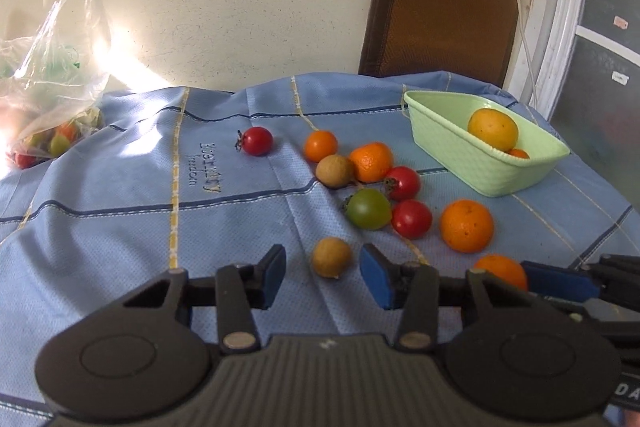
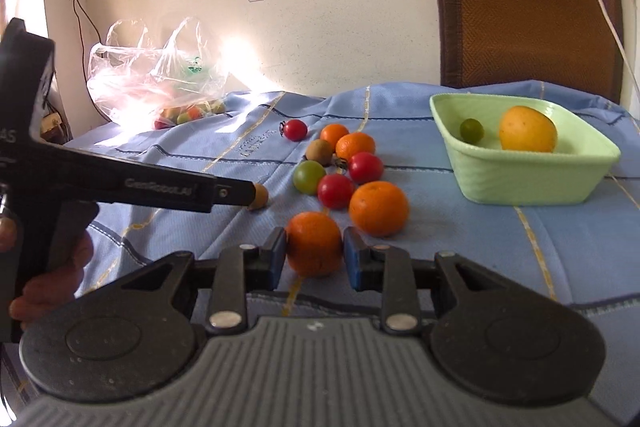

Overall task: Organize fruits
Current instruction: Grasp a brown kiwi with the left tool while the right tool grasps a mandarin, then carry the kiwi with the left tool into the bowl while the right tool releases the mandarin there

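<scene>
A: What is held by the right gripper [image 2: 315, 254]?
B: A near orange [image 2: 314, 242] is clamped between its pads.
A: And the left gripper [image 1: 322, 278]?
B: A small brown fruit [image 1: 331, 256] is straddled untouched; the green basket [image 1: 488, 171] is seen far right

A small orange fruit [image 1: 519, 153] lies mostly hidden behind the green basket's [image 1: 480, 167] near wall in the left wrist view. The plastic bag [image 1: 48, 75], cut by the left edge, blurs its contents in glare. The right gripper [image 1: 532, 281] covers part of an orange [image 1: 500, 269].
</scene>
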Tool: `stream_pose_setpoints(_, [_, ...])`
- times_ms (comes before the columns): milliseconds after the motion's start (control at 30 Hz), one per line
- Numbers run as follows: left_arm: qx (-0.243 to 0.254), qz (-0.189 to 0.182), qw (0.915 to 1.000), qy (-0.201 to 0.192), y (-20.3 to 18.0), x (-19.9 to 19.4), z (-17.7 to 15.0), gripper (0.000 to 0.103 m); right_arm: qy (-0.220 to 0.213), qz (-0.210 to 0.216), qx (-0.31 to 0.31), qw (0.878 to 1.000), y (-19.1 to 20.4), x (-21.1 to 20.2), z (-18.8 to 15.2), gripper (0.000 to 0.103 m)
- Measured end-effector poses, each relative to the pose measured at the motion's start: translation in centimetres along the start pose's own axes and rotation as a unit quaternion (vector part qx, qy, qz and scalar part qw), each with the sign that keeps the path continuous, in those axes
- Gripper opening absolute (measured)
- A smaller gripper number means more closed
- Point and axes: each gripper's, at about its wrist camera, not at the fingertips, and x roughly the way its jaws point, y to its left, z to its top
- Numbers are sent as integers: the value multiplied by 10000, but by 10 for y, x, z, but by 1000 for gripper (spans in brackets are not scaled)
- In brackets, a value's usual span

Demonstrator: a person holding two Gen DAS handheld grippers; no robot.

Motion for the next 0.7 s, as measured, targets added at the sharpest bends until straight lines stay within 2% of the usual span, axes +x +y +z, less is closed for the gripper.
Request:
stream_pose_setpoints(33, [26, 23, 10000, 28, -2, 3, -2, 25, -5, -23, 35, 10000, -2, -4, -2, 33])
stream_pose_setpoints(67, [62, 67, 10000, -23, -4, 3, -3, 24, -19, -60, 45, 10000, -3, -7, -4, 33])
stream_pose_setpoints(167, [12, 86, 10000, -19, -7, -3, -5, 24, -63, -146, 58, 9999, -7, -14, -8, 33])
stream_pose_setpoints(300, [103, -185, 9997, -82, -30, -27, -14, 24, -159, -254, 244, 9993, -16, -22, -11, 33])
stream_pose_setpoints(433, [289, -628, 9976, -91, -69, -42, -27, 24, -283, -455, 383, 9978, -28, -38, -16, 32])
stream_pose_setpoints(533, [444, -843, 9954, -66, -92, -43, -34, 24, -372, -616, 374, 9967, -33, -50, -23, 27])
stream_pose_setpoints(633, [573, -780, 9953, 44, -105, -35, -39, 24, -445, -755, 273, 9958, -36, -60, -29, 26])
stream_pose_setpoints(700, [493, -749, 9960, 65, -105, -31, -41, 25, -459, -734, 253, 9959, -39, -62, -31, 28])
